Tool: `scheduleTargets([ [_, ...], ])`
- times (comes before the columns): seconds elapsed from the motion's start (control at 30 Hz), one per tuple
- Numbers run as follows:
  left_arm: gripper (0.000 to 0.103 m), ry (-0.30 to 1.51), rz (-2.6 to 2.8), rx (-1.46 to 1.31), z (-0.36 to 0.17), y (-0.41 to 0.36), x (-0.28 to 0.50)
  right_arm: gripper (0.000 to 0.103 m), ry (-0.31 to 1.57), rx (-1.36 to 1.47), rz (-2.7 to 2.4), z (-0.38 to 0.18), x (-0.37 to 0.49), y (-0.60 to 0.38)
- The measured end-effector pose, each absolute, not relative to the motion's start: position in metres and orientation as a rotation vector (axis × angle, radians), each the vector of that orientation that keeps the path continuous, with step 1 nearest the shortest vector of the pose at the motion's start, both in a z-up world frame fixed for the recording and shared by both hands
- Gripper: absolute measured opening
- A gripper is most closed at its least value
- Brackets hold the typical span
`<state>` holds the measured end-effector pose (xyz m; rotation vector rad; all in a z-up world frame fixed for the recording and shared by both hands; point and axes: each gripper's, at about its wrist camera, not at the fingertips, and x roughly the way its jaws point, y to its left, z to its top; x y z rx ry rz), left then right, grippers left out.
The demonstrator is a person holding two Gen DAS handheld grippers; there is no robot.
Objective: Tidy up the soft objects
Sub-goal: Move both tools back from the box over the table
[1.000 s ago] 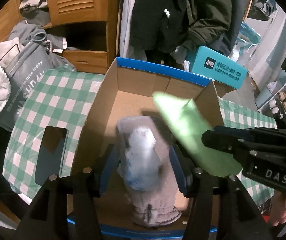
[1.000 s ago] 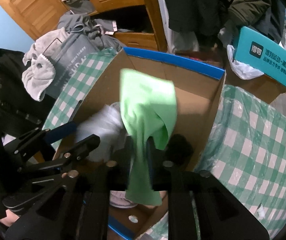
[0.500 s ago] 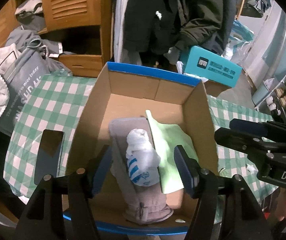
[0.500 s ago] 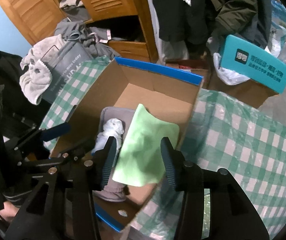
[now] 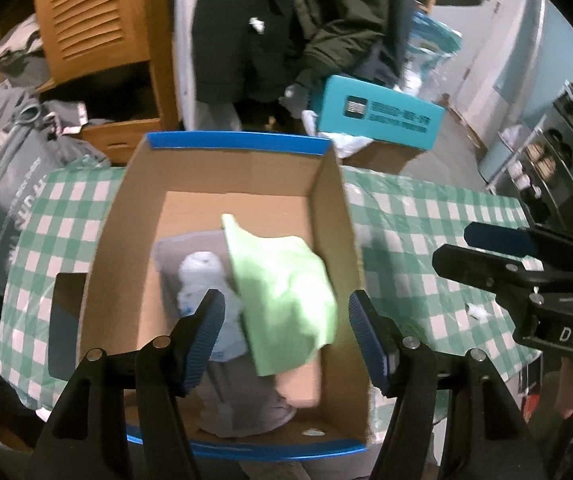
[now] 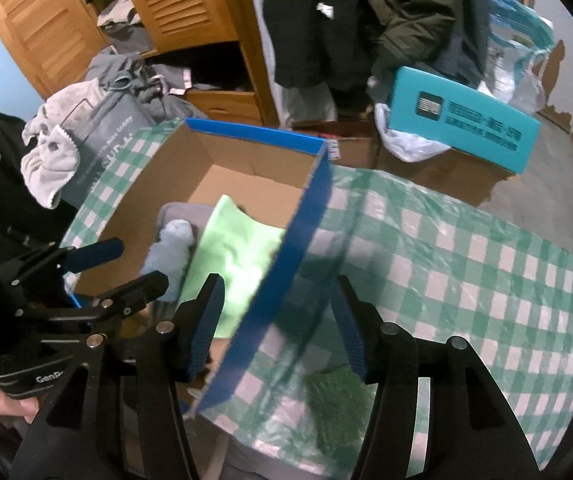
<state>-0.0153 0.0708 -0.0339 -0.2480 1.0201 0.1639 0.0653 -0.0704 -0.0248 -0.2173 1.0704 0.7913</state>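
Note:
A blue-rimmed cardboard box (image 5: 242,146) stands on the checked tablecloth. Inside lie a light green cloth (image 5: 282,292), a white-and-blue sock bundle (image 5: 202,276) and a grey garment (image 5: 242,408). My left gripper (image 5: 284,334) is open and empty above the box's near end. My right gripper (image 6: 276,320) is open and empty, over the box's right wall (image 6: 286,264); the green cloth (image 6: 234,248) and the bundle (image 6: 170,252) show inside. A dark green fuzzy item (image 6: 338,404) lies on the cloth near the right gripper.
A grey printed bag (image 5: 6,184) with a grey towel (image 6: 46,160) sits left of the box. A dark phone-like slab (image 5: 64,320) lies on the tablecloth (image 6: 466,260). A teal box (image 6: 462,124), wooden wardrobe (image 5: 86,20) and hanging coats stand behind.
The right gripper opened and dropped the green cloth into the box, then drew back to the right over the box wall. The left gripper let go of the sock bundle and lifted.

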Motion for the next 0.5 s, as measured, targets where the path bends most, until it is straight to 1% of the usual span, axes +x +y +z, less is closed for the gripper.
scheduleTargets([
  [0.2, 0.066, 1.034, 0.11, -0.207, -0.033, 0.045, -0.01, 0.056, 1.068, -0.208, 0.755, -0.024, 0.067, -0.1],
  [0.37, 0.066, 1.048, 0.086, -0.194, -0.035, 0.03, -0.004, 0.059, 1.062, -0.205, 0.72, -0.026, 0.07, -0.124],
  [0.5, 0.066, 1.054, 0.068, -0.181, -0.035, 0.019, 0.0, 0.06, 1.069, -0.189, 0.696, -0.029, 0.075, -0.144],
])
